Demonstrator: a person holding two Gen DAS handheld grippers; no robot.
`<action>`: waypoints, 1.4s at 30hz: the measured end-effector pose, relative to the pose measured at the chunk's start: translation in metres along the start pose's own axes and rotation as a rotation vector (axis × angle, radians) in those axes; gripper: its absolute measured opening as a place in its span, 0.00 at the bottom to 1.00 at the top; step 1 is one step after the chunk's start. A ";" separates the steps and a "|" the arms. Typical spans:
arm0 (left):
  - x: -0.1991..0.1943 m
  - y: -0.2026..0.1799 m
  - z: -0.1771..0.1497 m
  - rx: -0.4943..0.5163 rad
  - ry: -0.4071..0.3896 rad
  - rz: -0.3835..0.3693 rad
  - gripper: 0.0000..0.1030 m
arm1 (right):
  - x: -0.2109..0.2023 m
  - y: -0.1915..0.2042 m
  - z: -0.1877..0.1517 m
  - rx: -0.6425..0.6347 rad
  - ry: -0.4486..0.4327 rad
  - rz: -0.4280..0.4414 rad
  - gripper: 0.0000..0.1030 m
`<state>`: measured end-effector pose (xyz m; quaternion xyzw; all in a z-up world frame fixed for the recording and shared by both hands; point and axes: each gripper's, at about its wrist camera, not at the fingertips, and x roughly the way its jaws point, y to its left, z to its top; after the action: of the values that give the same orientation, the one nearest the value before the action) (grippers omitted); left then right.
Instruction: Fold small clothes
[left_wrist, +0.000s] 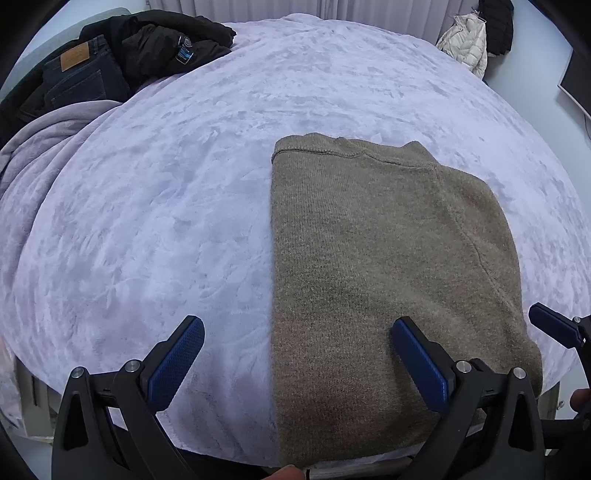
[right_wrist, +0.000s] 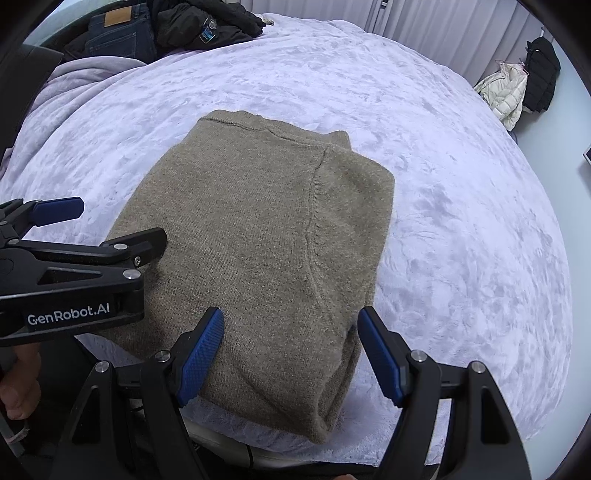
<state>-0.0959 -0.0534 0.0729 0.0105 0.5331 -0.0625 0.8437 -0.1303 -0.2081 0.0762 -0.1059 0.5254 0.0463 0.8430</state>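
A tan knitted sweater (left_wrist: 369, 266) lies folded lengthwise into a long strip on the lavender plush bed cover (left_wrist: 166, 206); it also shows in the right wrist view (right_wrist: 258, 251). My left gripper (left_wrist: 295, 358) is open and empty, hovering over the sweater's near left edge. My right gripper (right_wrist: 291, 354) is open and empty above the sweater's near right corner. The left gripper shows from the side in the right wrist view (right_wrist: 107, 225). One blue pad of the right gripper's fingers (left_wrist: 554, 325) shows at the right edge of the left wrist view.
A pile of dark jeans and a black jacket (left_wrist: 122, 62) sits at the far left of the bed, beside a bunched grey blanket (left_wrist: 40, 147). A white puffer coat (left_wrist: 465, 44) and a black one hang at the far right wall. The bed's near edge lies just below the grippers.
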 end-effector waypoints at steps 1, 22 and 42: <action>-0.001 0.000 0.000 -0.003 -0.002 0.000 0.99 | -0.001 0.000 0.000 -0.004 0.001 -0.002 0.76; -0.015 -0.007 0.004 -0.018 -0.028 0.032 0.99 | -0.016 -0.007 -0.003 -0.057 -0.016 -0.016 0.76; -0.018 -0.018 0.005 0.007 -0.014 0.092 0.99 | -0.016 -0.006 0.005 -0.067 -0.071 0.048 0.76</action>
<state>-0.1009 -0.0702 0.0927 0.0378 0.5260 -0.0256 0.8492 -0.1314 -0.2127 0.0932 -0.1196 0.4956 0.0878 0.8558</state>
